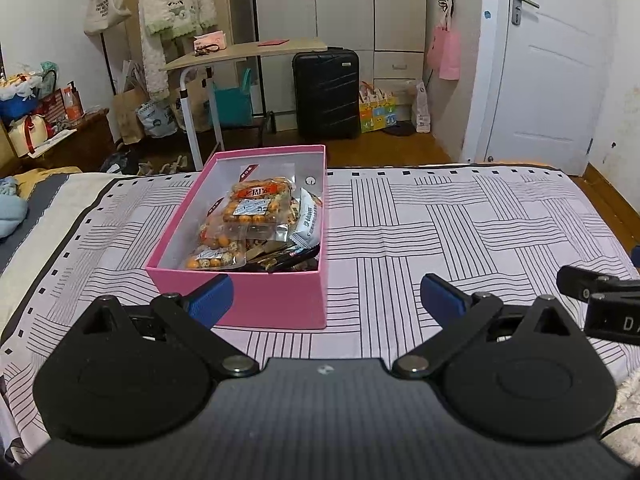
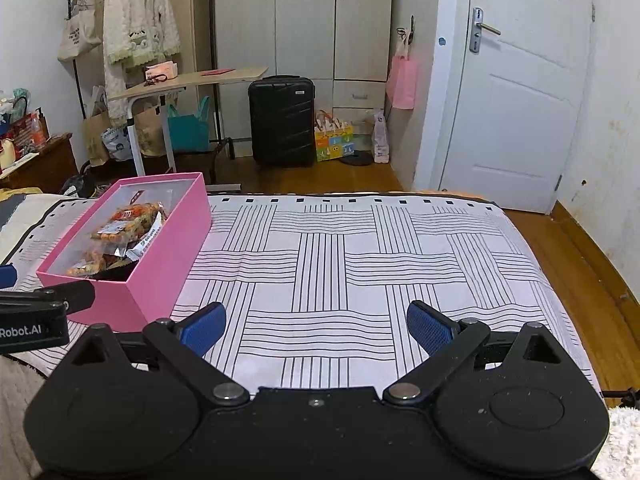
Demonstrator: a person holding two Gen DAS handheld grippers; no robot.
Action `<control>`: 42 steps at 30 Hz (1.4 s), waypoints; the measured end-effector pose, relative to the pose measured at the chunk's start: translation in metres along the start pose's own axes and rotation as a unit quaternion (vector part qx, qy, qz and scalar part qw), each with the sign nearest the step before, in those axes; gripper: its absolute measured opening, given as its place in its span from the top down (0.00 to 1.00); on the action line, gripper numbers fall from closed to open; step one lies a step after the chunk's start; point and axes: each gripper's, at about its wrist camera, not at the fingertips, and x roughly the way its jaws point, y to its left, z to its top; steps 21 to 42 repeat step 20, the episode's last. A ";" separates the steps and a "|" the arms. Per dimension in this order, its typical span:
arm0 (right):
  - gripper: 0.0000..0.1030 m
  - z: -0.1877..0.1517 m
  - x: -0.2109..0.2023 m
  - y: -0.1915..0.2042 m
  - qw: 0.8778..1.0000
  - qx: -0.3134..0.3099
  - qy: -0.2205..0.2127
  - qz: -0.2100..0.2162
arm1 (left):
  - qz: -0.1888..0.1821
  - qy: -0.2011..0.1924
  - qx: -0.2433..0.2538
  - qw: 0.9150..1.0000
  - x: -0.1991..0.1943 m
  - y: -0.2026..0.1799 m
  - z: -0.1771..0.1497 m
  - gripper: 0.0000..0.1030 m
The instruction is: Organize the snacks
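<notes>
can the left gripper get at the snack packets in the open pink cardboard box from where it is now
Probably yes. The left gripper is open and empty, right in front of the lidless pink cardboard box. The orange snack packets lie uncovered inside, but it must rise over the near wall first.

Black suitcase (image 2: 282,120) before wardrobe (image 2: 304,20); white door (image 2: 520,100) right.

Bed surface: patterned bed cover (image 2: 360,264) is left bare right of the pink box (image 1: 276,304), ahead of the right tool (image 2: 316,328).
Obstacle: the pink box is stood just ahead of the left tool (image 1: 326,300), its near wall beside the left finger.
Box top: left uncovered, piled with snack packets (image 1: 256,216).
Tools: both are held spread, nothing between the fingers.
</notes>
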 end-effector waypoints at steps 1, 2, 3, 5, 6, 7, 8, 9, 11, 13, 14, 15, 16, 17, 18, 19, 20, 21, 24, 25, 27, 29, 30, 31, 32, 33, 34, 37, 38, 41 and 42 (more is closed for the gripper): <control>0.04 0.000 0.000 0.000 1.000 0.000 0.000 -0.001 | -0.001 0.000 -0.002 1.000 0.000 0.001 0.000 0.02; 0.04 0.000 0.000 0.000 1.000 -0.001 0.000 -0.002 | -0.002 -0.001 -0.005 1.000 0.000 0.001 0.000 0.02; 0.04 0.000 0.000 0.000 1.000 -0.001 0.001 -0.002 | -0.002 -0.001 -0.008 1.000 0.000 0.002 0.000 0.02; 0.04 0.000 0.001 0.000 1.000 -0.001 0.001 -0.004 | 0.011 -0.002 -0.015 1.000 0.001 0.003 0.000 0.02; 0.04 0.000 0.001 -0.001 1.000 -0.001 0.002 -0.005 | 0.013 0.001 -0.016 1.000 0.002 0.003 0.000 0.01; 0.04 0.000 0.001 -0.001 1.000 0.000 0.001 -0.007 | 0.011 0.007 -0.017 1.000 0.003 0.004 0.000 0.01; 0.04 0.001 0.001 -0.002 1.000 0.001 0.001 -0.009 | 0.011 0.008 -0.019 1.000 0.004 0.005 0.000 0.01; 0.04 0.000 0.001 -0.002 1.000 0.002 0.001 -0.009 | 0.014 0.006 -0.020 1.000 0.004 0.006 -0.001 0.01; 0.04 0.000 0.002 -0.003 1.000 0.003 0.003 -0.010 | 0.016 0.005 -0.015 1.000 0.004 0.006 -0.002 0.01; 0.04 -0.001 0.002 -0.004 1.000 0.002 0.004 -0.012 | 0.013 0.005 -0.015 1.000 0.005 0.007 -0.003 0.01; 0.04 -0.001 0.003 -0.004 1.000 0.002 0.005 -0.013 | 0.011 0.004 -0.015 1.000 0.004 0.007 -0.003 0.01; 0.04 -0.001 0.003 -0.004 1.000 0.002 0.005 -0.013 | 0.010 0.003 -0.016 1.000 0.005 0.007 -0.003 0.01; 0.04 -0.001 0.003 -0.004 1.000 0.002 0.005 -0.013 | 0.009 0.003 -0.017 1.000 0.004 0.007 -0.002 0.01; 0.04 -0.001 0.003 -0.004 1.000 0.002 0.006 -0.013 | 0.007 0.003 -0.017 1.000 0.004 0.007 -0.002 0.01; 0.04 -0.001 0.004 -0.004 1.000 0.001 0.006 -0.013 | 0.003 0.004 -0.019 1.000 0.005 0.008 -0.002 0.01; 0.04 -0.002 0.004 -0.003 1.000 0.000 0.006 -0.013 | 0.003 0.004 -0.019 1.000 0.004 0.008 -0.002 0.01; 0.04 -0.002 0.004 -0.003 1.000 -0.001 0.007 -0.013 | 0.004 0.003 -0.018 1.000 0.004 0.007 -0.002 0.01; 0.04 -0.002 0.004 -0.003 1.000 -0.001 0.007 -0.013 | 0.004 0.003 -0.018 1.000 0.004 0.007 -0.002 0.01; 0.04 -0.002 0.004 -0.003 1.000 -0.001 0.007 -0.013 | 0.004 0.003 -0.018 1.000 0.004 0.007 -0.002 0.01; 0.04 -0.002 0.004 -0.003 1.000 -0.001 0.007 -0.013 | 0.004 0.003 -0.018 1.000 0.004 0.007 -0.002 0.01; 0.04 -0.002 0.004 -0.003 1.000 -0.001 0.007 -0.013 | 0.004 0.003 -0.018 1.000 0.004 0.007 -0.002 0.01; 0.04 -0.002 0.004 -0.003 1.000 -0.001 0.007 -0.013 | 0.004 0.003 -0.018 1.000 0.004 0.007 -0.002 0.01; 0.04 -0.002 0.004 -0.003 1.000 -0.001 0.007 -0.013 | 0.004 0.003 -0.018 1.000 0.004 0.007 -0.002 0.01; 0.04 -0.002 0.004 -0.003 1.000 -0.001 0.007 -0.013 | 0.004 0.003 -0.018 1.000 0.004 0.007 -0.002 0.01; 0.04 -0.002 0.004 -0.003 1.000 -0.001 0.007 -0.013 | 0.004 0.003 -0.018 1.000 0.004 0.007 -0.002 0.01; 0.04 -0.002 0.004 -0.003 1.000 -0.001 0.007 -0.013 | 0.004 0.003 -0.018 1.000 0.004 0.007 -0.002 0.01; 0.04 -0.002 0.004 -0.003 1.000 -0.001 0.007 -0.013 | 0.004 0.003 -0.018 1.000 0.004 0.007 -0.002 0.01; 0.04 -0.002 0.004 -0.003 1.000 -0.001 0.007 -0.013 | 0.004 0.003 -0.018 1.000 0.004 0.007 -0.002 0.01; 0.04 -0.002 0.004 -0.003 1.000 -0.001 0.007 -0.013 | 0.004 0.003 -0.018 1.000 0.004 0.007 -0.002 0.01; 0.04 -0.002 0.004 -0.003 1.000 -0.001 0.007 -0.013 | 0.004 0.003 -0.018 1.000 0.004 0.007 -0.002 0.01; 0.04 -0.002 0.004 -0.003 1.000 -0.001 0.007 -0.013 | 0.004 0.003 -0.018 1.000 0.004 0.007 -0.002 0.01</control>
